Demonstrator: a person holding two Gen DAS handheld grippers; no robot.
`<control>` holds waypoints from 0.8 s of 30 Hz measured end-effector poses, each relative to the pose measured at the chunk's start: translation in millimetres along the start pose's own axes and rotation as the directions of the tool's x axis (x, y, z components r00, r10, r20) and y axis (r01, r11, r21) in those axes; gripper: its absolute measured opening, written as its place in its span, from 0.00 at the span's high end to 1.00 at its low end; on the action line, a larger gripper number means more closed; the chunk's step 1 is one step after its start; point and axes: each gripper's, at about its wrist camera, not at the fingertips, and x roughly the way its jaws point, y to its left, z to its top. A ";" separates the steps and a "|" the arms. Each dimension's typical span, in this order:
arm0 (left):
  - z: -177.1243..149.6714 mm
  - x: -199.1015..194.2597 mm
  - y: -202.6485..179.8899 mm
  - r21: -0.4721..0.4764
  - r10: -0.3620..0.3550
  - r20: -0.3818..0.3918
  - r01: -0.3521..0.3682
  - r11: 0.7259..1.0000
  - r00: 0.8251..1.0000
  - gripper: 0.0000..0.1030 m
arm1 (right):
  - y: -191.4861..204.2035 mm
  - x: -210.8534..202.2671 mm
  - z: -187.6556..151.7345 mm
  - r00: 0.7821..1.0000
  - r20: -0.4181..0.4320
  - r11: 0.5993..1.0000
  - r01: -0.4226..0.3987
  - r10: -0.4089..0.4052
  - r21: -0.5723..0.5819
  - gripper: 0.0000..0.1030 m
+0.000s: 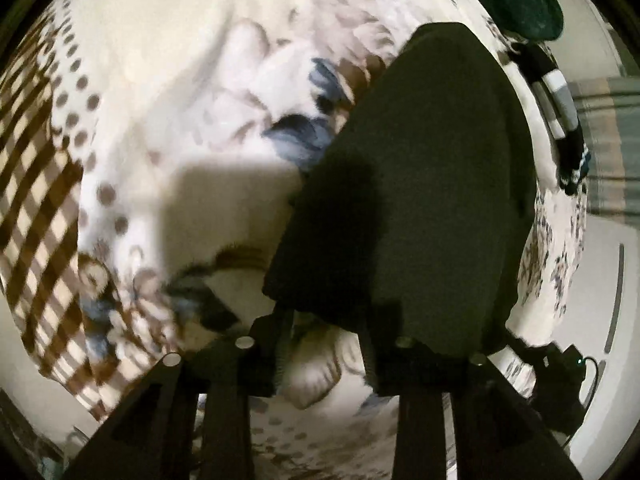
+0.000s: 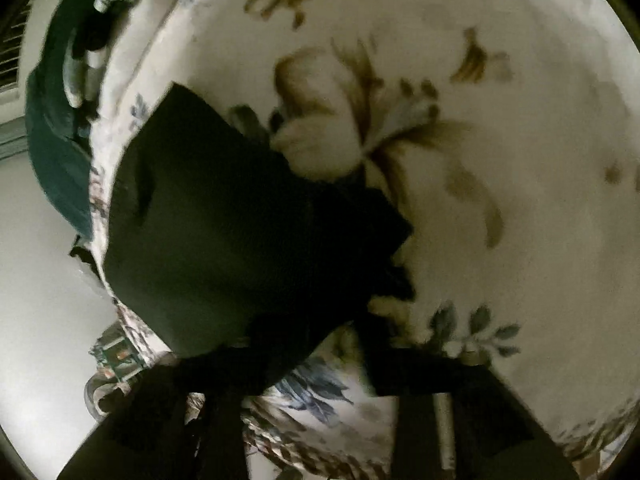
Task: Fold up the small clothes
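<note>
Left gripper point(image 1: 324, 344) is seen nearest, jaws partly apart over the near edge of the dark garment point(image 1: 420, 184); nothing is visibly pinched, though blur makes this uncertain. Right gripper point(image 2: 316, 364) is held apart likewise at the garment's other near corner, one finger possibly beneath the cloth. The garment is laid flat near the edge of the floral bedspread point(image 1: 168, 80), probably for a fold away from the edge.
</note>
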 end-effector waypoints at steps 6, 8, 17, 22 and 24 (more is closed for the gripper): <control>-2.4 -8.1 -5.2 0.015 0.002 0.002 -0.003 1.000 1.000 0.52 | -20.7 24.3 4.4 0.997 -0.071 0.993 -0.018 0.027 0.118 0.37; -2.5 -17.0 -5.0 0.038 0.012 0.025 -0.013 0.999 1.000 0.33 | -22.8 26.3 4.5 0.996 -0.051 0.990 -0.062 0.069 0.128 0.37; 11.6 -48.3 -2.0 0.120 0.052 0.165 -0.072 0.990 0.985 0.25 | 29.1 23.3 22.4 0.888 0.003 0.882 -0.457 0.460 -0.115 0.84; 31.0 -46.8 -3.8 0.125 0.043 0.212 -0.070 0.990 0.976 0.17 | 14.0 31.5 37.1 0.983 -0.038 0.956 -0.182 0.178 -0.229 0.84; 40.7 -44.7 -8.5 0.131 0.051 0.220 -0.081 0.988 0.974 0.17 | -3.2 42.3 44.4 0.984 -0.107 0.977 -0.159 0.144 -0.145 0.66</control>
